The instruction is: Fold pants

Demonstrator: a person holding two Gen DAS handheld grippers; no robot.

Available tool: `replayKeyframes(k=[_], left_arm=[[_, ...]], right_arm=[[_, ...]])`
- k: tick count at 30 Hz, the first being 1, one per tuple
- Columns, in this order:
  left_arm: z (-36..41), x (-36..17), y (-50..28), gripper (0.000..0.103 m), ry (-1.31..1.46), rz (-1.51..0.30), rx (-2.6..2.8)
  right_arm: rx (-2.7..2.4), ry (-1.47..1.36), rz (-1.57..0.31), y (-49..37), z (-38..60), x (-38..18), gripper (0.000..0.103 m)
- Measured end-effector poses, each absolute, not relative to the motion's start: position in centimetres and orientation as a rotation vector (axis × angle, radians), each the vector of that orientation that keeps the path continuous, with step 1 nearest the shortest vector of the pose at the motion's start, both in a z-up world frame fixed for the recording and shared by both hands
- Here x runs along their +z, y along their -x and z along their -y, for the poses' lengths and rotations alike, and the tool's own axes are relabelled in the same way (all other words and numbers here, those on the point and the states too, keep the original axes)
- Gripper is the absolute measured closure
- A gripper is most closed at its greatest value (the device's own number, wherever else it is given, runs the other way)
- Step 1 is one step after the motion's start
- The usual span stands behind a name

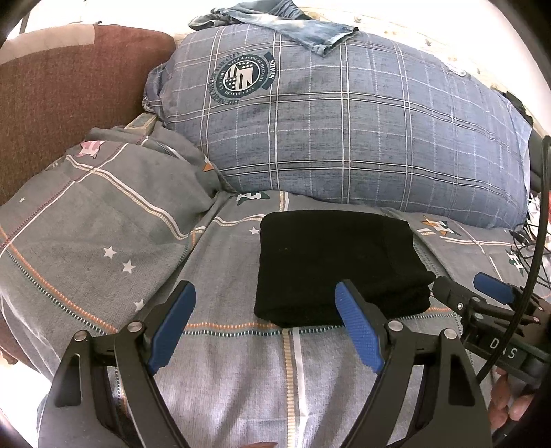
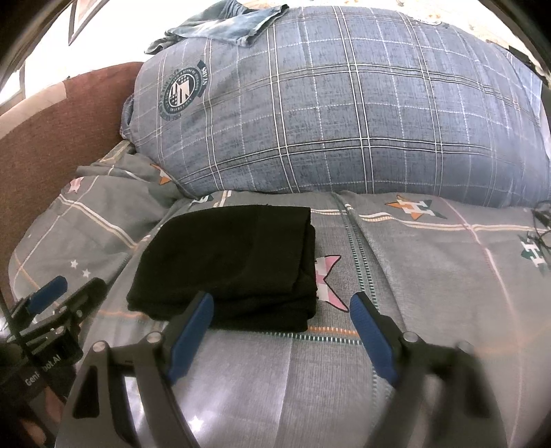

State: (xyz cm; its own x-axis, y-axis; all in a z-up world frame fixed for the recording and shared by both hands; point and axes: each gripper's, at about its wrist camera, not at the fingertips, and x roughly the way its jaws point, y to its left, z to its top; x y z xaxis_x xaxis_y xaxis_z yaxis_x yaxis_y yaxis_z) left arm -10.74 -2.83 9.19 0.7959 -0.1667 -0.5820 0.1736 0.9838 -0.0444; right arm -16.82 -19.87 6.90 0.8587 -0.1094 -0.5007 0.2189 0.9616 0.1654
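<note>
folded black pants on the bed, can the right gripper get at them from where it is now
Probably yes. The right gripper is open and empty, and the folded black pants lie just ahead of its left finger on the grey star-print bedsheet, with nothing between them.

A bed (image 1: 241, 379) in grey patterned sheet carries folded black pants (image 1: 337, 265), a big blue checked pillow (image 1: 361, 131) and a grey pillow (image 1: 96, 206).

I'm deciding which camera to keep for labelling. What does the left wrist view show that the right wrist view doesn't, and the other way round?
Only the left wrist view: the right tongs beside the black pants.
Only the right wrist view: a pink star at the pants' edge, and the left tongs.
Both: folded pants on the grey bedspread, plaid pillow, jeans on top.
</note>
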Motion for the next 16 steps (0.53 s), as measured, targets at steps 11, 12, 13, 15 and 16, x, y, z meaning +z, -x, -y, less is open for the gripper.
replayKeyframes(k=[11, 12, 13, 15, 16], left_arm=[[3.07, 9.39, 11.32, 0.019, -0.028, -0.607, -0.190], [3.11, 9.45, 11.43, 0.019, -0.032, -0.603, -0.192], [3.15, 9.48, 11.47, 0.019, -0.035, -0.601, -0.193], [3.22, 9.57, 11.60, 0.019, -0.036, -0.605, -0.204], [3.19, 9.61, 11.58, 0.019, -0.033, -0.608, -0.208]], right_arm=[[-0.176, -0.223, -0.508, 17.43, 20.30, 7.06, 0.020], [-0.175, -0.222, -0.508, 17.48, 20.31, 7.06, 0.020], [-0.174, -0.222, -0.508, 17.52, 20.37, 7.05, 0.020], [-0.176, -0.223, -0.508, 17.53, 20.35, 7.05, 0.020], [-0.177, -0.224, -0.507, 17.57, 20.40, 7.08, 0.020]])
